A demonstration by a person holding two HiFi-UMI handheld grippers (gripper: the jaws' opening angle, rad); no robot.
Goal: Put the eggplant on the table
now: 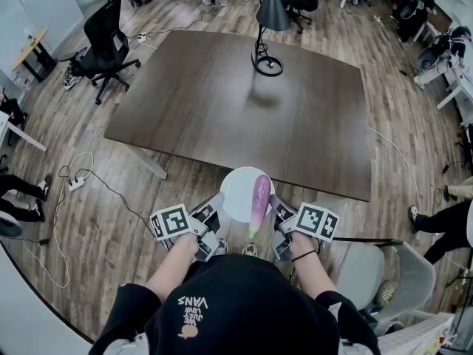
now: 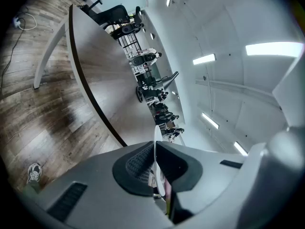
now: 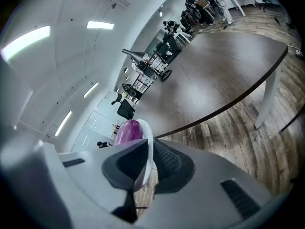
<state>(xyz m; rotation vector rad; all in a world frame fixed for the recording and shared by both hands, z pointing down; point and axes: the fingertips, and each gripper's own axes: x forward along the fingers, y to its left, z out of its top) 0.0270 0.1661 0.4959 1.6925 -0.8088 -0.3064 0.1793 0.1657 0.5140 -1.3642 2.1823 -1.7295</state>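
A white plate (image 1: 235, 191) is held in the air just short of the near edge of the dark brown table (image 1: 222, 102). A purple eggplant (image 1: 260, 198) with a green stem lies along the plate's right side. My left gripper (image 1: 219, 207) is shut on the plate's left rim (image 2: 154, 149), seen edge-on between the pads. My right gripper (image 1: 272, 200) is shut on the right rim (image 3: 147, 151), and the eggplant (image 3: 127, 130) shows behind that rim.
A black desk lamp (image 1: 267, 21) stands on the far part of the table. A black office chair (image 1: 103, 39) is at the far left, a grey chair (image 1: 392, 276) at my near right. Cables and a power strip (image 1: 76, 184) lie on the wood floor at left.
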